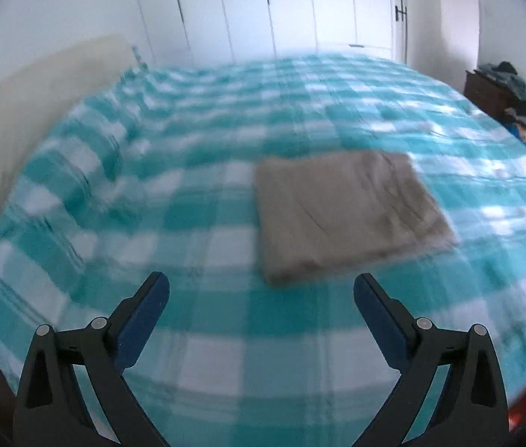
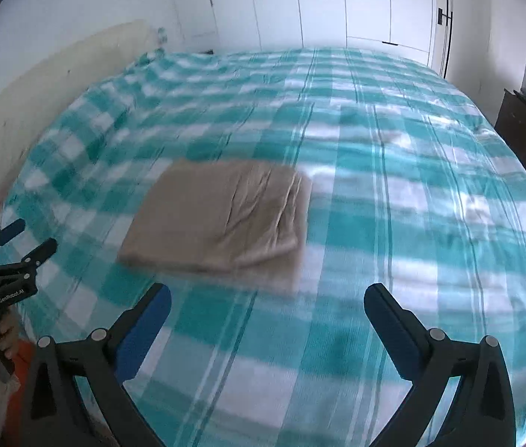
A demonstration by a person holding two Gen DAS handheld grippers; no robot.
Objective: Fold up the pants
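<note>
Hovering left gripper (image 1: 261, 286), right gripper (image 2: 267, 296), splayed, tilted bedward

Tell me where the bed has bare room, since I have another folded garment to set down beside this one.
The checked bedspread is bare right of the folded tan pants, out to the bed's far edge, and between the pants and the cream headboard. The near strip by the open left gripper and right gripper is also bare. Only the dark dresser looks cluttered.

Both wrist cameras look steeply down across the bed (image 1: 225, 253), sharing the folded pants (image 1: 344, 212) and far wardrobe (image 2: 337, 3).
</note>
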